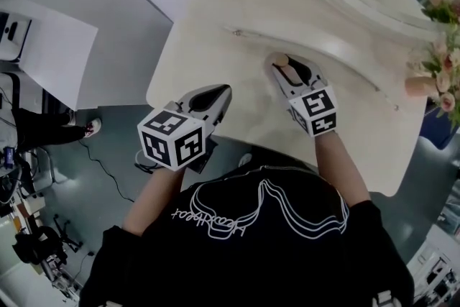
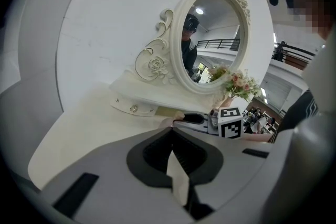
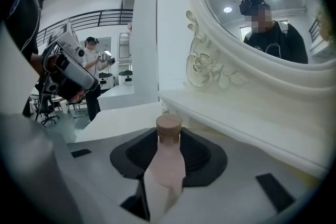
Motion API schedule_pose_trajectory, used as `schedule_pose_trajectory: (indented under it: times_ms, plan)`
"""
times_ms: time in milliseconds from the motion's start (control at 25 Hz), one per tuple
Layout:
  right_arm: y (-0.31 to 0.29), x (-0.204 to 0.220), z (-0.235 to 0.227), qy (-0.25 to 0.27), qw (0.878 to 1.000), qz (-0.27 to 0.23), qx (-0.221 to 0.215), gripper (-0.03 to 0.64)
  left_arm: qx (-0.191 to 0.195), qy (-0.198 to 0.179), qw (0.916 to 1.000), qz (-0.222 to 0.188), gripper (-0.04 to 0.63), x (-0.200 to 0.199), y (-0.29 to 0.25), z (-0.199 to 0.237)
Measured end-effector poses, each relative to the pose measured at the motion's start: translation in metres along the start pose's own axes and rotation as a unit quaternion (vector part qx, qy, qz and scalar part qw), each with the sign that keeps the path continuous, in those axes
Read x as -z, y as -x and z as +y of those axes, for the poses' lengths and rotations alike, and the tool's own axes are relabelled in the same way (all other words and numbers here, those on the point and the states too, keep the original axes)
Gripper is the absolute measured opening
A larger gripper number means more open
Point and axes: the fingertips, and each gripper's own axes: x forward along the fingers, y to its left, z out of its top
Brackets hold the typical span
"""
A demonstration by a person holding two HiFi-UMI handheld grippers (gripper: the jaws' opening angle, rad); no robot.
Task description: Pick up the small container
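Note:
The small container (image 3: pixel 167 162), a pale pink bottle with a tan cap, sits between the jaws of my right gripper (image 3: pixel 165 178), cap pointing away from me. The jaw edges lie against its sides. From the head view the right gripper (image 1: pixel 286 67) rests on the cream dressing table (image 1: pixel 215 32) in front of the mirror shelf, with the bottle's cap (image 1: pixel 280 60) poking out past its tips. My left gripper (image 1: pixel 221 91) hovers at the table's near left edge, jaws together and holding nothing. The left gripper view shows the right gripper (image 2: pixel 181 119) low over the tabletop.
An oval mirror (image 2: pixel 210 39) with an ornate white frame stands at the back, above a shallow drawer shelf (image 1: pixel 316 47). Pink flowers in a vase (image 1: pixel 438 61) stand at the table's right end. The table's left edge drops to grey floor (image 1: pixel 122 140).

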Motion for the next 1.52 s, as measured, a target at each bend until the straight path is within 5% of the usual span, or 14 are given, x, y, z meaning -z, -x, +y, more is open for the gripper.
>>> schedule_pose_trajectory:
  times_ms: [720,1520]
  plan:
    - [0.009,-0.001,0.002,-0.022,1.0,0.017,0.002,0.135,-0.01,-0.005,0.9998,-0.019,0.003,0.001,0.019,0.002]
    - [0.123,-0.082,0.057,-0.04,0.997,-0.071,0.017,0.133,0.039,-0.054,0.9964,-0.052,0.003,0.0,0.058,-0.06]
